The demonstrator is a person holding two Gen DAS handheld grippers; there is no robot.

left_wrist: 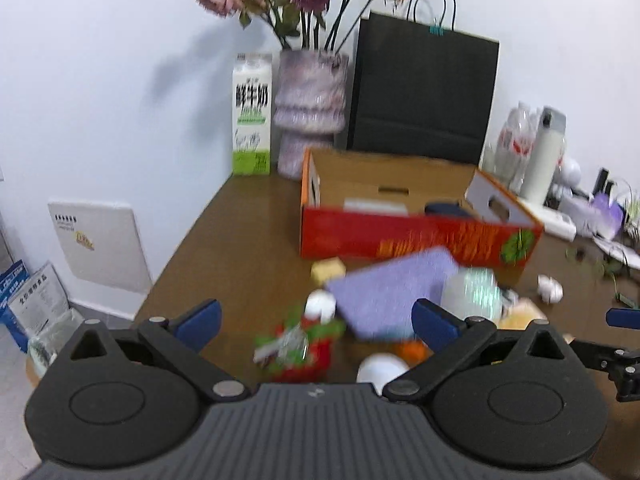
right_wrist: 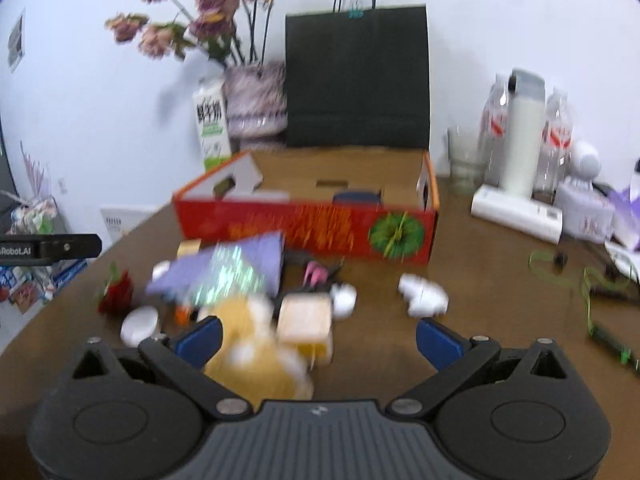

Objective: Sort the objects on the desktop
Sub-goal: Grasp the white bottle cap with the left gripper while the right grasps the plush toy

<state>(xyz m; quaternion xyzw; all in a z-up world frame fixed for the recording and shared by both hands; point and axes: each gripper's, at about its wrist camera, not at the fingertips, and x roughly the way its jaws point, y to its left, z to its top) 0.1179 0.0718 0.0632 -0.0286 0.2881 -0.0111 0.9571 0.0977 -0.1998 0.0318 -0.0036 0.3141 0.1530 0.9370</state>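
A red cardboard box (left_wrist: 400, 236) stands open on the brown table (left_wrist: 240, 248); it also shows in the right wrist view (right_wrist: 304, 228). In front of it lies a pile: a purple notebook (left_wrist: 388, 292), a red-green strawberry toy (left_wrist: 300, 348), a white cap (left_wrist: 320, 304), a white bowl (left_wrist: 380, 366). My left gripper (left_wrist: 316, 320) is open above the strawberry toy, holding nothing. My right gripper (right_wrist: 320, 340) is open above a yellow plush (right_wrist: 256, 360) and a beige block (right_wrist: 306, 320), holding nothing. Both views are blurred.
A milk carton (left_wrist: 252, 116), a vase of dried roses (left_wrist: 312, 112) and a black paper bag (left_wrist: 424, 88) stand against the wall. Bottles, a white flask (right_wrist: 522, 136) and a glass (right_wrist: 464, 160) crowd the right. A crumpled white paper (right_wrist: 424, 294) lies apart.
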